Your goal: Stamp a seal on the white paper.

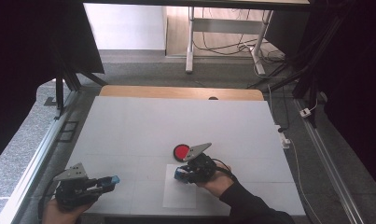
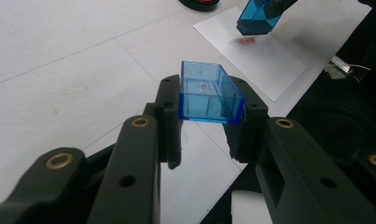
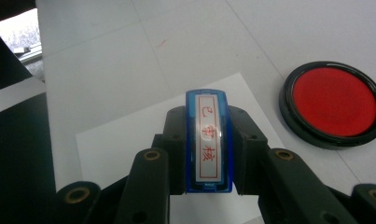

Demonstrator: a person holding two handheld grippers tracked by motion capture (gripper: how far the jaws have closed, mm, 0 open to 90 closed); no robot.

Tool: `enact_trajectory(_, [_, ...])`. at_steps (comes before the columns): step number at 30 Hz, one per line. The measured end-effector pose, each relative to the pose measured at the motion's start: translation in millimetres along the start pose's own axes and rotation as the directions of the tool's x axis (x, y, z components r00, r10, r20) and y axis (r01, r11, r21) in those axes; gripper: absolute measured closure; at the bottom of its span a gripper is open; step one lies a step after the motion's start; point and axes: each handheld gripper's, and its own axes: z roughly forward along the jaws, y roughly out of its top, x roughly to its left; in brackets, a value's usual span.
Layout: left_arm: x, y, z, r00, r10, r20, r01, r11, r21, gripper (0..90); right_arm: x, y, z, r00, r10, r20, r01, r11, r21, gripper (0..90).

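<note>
Blue stamp (image 3: 208,140) reading 已审核 clamped in right jaws, left jaws gripping its cap (image 2: 208,93)

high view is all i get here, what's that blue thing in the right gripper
Observer: A blue stamp, clamped in the right gripper; its label carries red characters.
Operator: and the left one
Observer: The left gripper is shut on a hollow blue cap, its open side facing the camera.
Operator: any print on the paper
Observer: Yes, one small red mark on the white sheet, just below the stamp.
</note>
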Motion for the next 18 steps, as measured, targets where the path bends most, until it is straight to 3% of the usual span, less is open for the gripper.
enact_trajectory(7, [0.2,-0.1,-0.1,1.0,-0.004,0.005,0.004,1.0,-0.003,68.3,0.9,2.6,-8.7,0.9999,-0.016,-0.005,0.016,0.9994,-0.032,70.1])
enact_trajectory(18, [0.5,-0.1,-0.2,0.9999,-0.005,0.008,0.006,1.0,-0.004,68.3,0.6,7.6,-22.2,1.0,0.006,-0.005,-0.006,0.9964,-0.084,70.1])
